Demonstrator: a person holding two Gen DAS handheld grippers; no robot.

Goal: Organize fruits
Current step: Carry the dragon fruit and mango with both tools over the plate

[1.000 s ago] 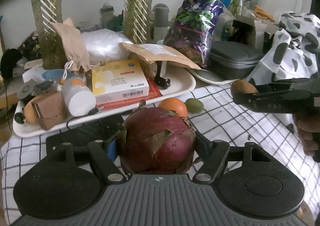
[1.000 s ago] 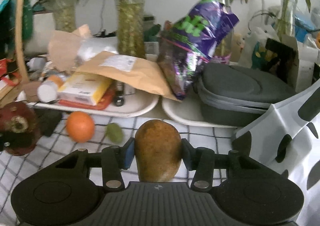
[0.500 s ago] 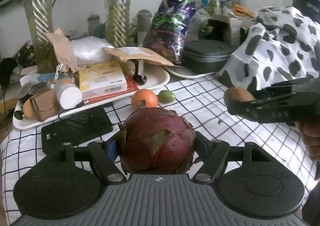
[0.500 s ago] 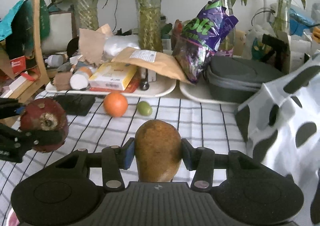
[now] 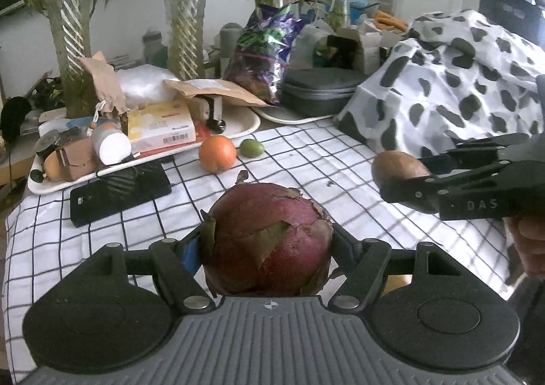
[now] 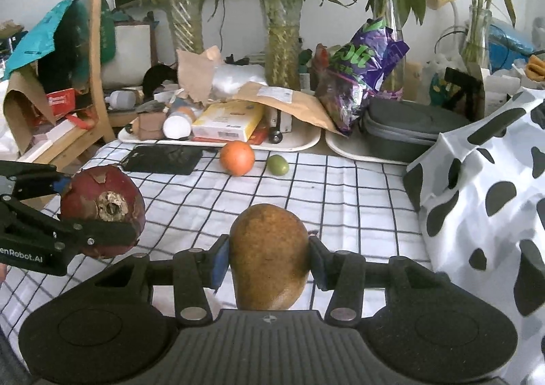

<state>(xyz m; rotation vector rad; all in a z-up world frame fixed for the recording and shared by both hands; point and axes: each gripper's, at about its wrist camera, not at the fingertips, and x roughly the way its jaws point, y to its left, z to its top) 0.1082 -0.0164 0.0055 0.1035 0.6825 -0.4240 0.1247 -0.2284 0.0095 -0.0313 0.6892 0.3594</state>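
Note:
My left gripper (image 5: 269, 248) is shut on a dark red dragon fruit (image 5: 269, 238), held above the checked tablecloth; it also shows at the left of the right wrist view (image 6: 102, 211). My right gripper (image 6: 269, 259) is shut on a brown oval fruit (image 6: 269, 259), which shows at the right of the left wrist view (image 5: 396, 167). An orange (image 5: 217, 154) and a small green fruit (image 5: 252, 147) lie on the cloth near the far trays; they also show in the right wrist view, orange (image 6: 237, 158) and green fruit (image 6: 277, 165).
A black flat device (image 5: 119, 190) lies on the cloth at far left. Two white trays (image 6: 299, 143) hold boxes, an envelope, a purple bag (image 6: 357, 78) and a grey case (image 6: 408, 133). A cow-print cloth heap (image 6: 483, 201) fills the right side. Plant vases stand behind.
Both grippers have pulled back and up from the trays, each still holding its fruit. The orange and green fruit look farther away and have stayed in place.

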